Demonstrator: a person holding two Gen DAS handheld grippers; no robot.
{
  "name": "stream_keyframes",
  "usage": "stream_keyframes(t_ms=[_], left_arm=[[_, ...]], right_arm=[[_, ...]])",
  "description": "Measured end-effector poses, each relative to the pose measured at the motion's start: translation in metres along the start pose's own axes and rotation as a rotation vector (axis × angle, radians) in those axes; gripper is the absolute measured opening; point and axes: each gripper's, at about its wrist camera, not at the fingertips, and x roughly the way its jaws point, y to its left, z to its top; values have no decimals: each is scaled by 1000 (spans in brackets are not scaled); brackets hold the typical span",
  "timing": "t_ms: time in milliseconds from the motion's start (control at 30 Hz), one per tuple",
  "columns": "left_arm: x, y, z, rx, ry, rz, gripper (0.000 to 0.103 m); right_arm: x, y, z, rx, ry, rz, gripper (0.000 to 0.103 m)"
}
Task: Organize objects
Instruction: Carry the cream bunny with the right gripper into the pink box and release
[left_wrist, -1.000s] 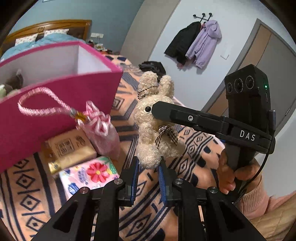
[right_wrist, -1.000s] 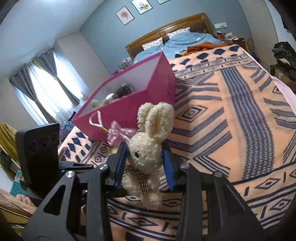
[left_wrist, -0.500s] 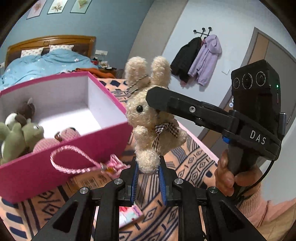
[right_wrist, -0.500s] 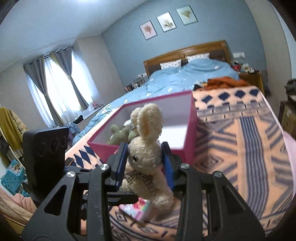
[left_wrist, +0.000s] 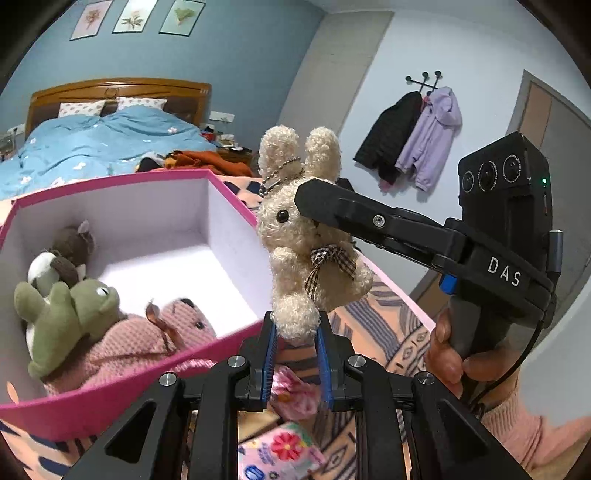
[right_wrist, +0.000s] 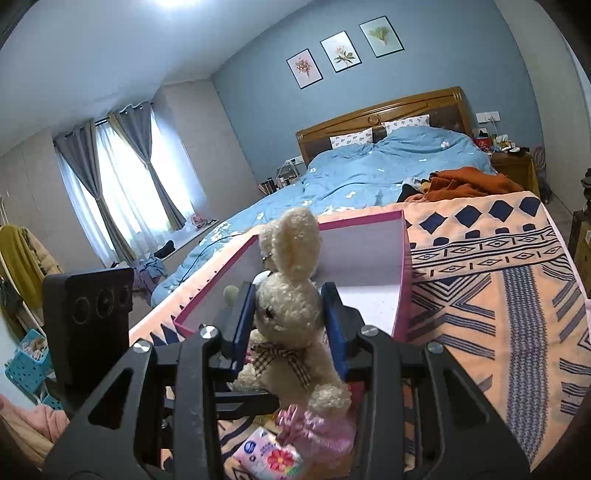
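Cream plush rabbit (left_wrist: 306, 236): held upright in the air, at 3 o'clock from the open pink box (left_wrist: 110, 391) on the patterned blanket (right_wrist: 498, 295). Left gripper (left_wrist: 295, 354): clamped on the rabbit's foot. Right gripper (right_wrist: 290, 325): clamped on the rabbit's head. Box contents: green plush (left_wrist: 70, 314), pink knitted plush (left_wrist: 147, 339), brown-and-white plush (left_wrist: 62, 258). Floral tissue pack (right_wrist: 271, 456) below the rabbit.

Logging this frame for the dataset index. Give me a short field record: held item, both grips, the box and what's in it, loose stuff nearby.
held: cream plush rabbit, clear of the blanket
left gripper: shut on the rabbit's foot
right gripper: shut on the rabbit's head
box: pink box, open top
box contents: green plush, pink knit plush, brown plush
loose below: floral tissue pack, pink wrapped item
surface: patterned blanket
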Motion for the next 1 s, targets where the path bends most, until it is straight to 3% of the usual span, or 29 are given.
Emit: stream_keyframes(t_ms=[800, 867, 933, 1000], left_arm=[[29, 40, 23, -73, 3, 80, 19], [34, 44, 28, -77, 0, 126, 19], [40, 51, 31, -94, 6, 167, 19], [45, 58, 32, -120, 16, 188, 19]], right_arm=[[53, -19, 17, 0, 59, -61, 42], [59, -20, 18, -4, 73, -74, 46], [66, -21, 19, -8, 89, -89, 61], [72, -19, 18, -29, 97, -117, 69]])
